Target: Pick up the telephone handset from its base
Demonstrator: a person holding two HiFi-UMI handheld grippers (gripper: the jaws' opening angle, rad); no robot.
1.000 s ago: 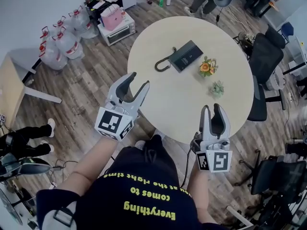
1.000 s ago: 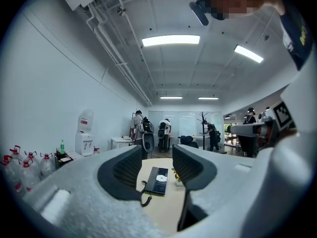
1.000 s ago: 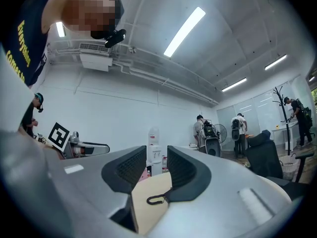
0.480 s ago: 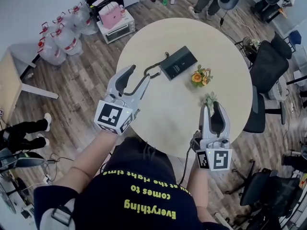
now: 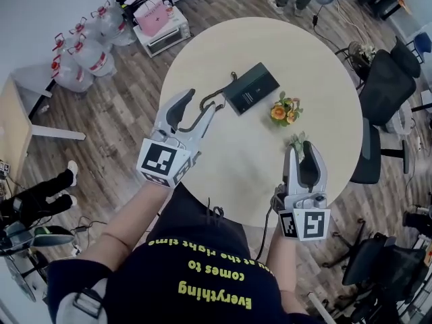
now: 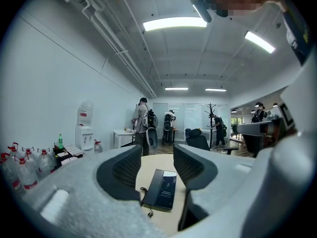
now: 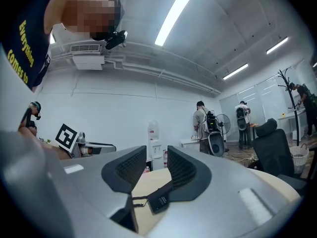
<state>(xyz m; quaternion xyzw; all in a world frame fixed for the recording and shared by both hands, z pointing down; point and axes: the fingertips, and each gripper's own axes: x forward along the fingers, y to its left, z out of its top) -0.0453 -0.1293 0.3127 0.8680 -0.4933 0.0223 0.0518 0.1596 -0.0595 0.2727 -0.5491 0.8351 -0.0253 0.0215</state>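
Telephone [image 5: 251, 88] flat on table [image 5: 324, 79], long axis diagonal, cord end lower left, left gripper [image 5: 200, 102] and right gripper [image 5: 302, 148] jaws spread

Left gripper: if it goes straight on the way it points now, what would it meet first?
The left gripper would probably meet the coiled cord first, then the telephone; height above the table is unclear.

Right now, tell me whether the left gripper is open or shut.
Open: the left gripper shows both jaws apart, nothing gripped between them.
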